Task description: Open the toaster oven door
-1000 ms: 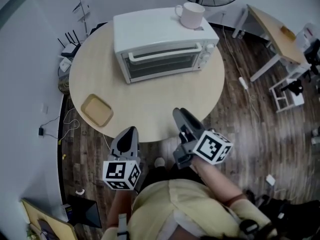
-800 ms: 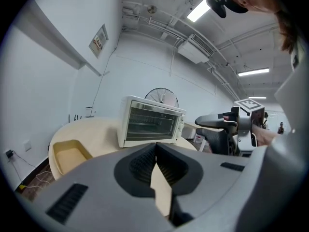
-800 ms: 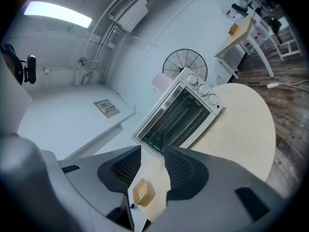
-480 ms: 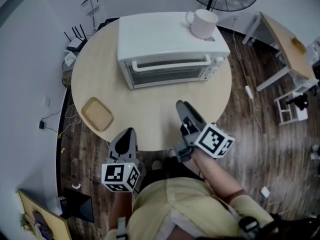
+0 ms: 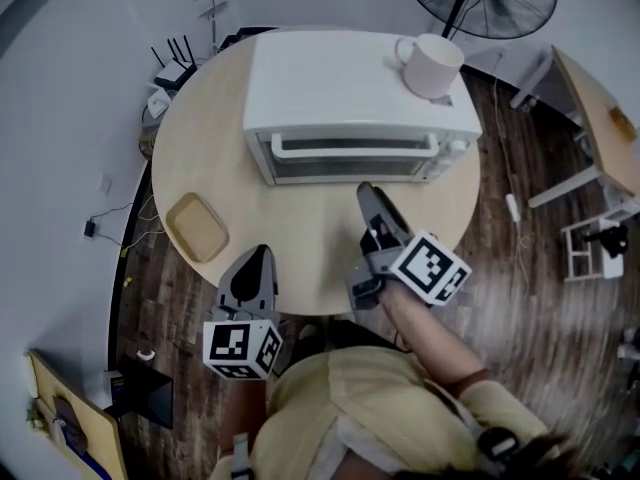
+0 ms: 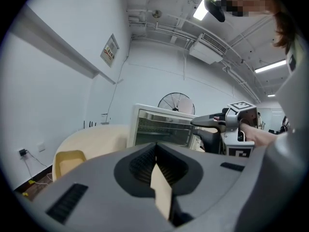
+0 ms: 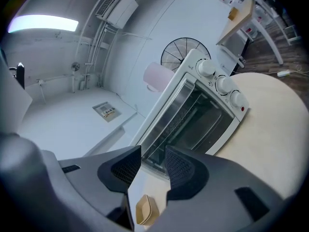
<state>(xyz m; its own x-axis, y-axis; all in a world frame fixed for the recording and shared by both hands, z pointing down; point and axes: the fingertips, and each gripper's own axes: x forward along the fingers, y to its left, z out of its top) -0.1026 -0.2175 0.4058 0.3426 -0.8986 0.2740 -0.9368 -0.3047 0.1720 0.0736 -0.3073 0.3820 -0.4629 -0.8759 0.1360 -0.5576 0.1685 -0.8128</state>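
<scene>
Because the toaster oven (image 5: pixel 355 98) sits at the far side of the round table (image 5: pixel 200 148) with its shut door facing the person, the right gripper (image 5: pixel 370 200) is stretched forward over the tabletop. Its jaws are apart and empty, pointing at the door handle (image 5: pixel 352 148) but short of it, apparently ready to take it. The left gripper (image 5: pixel 255 265) hangs at the table's near edge, jaws together on nothing, seemingly unneeded.
</scene>
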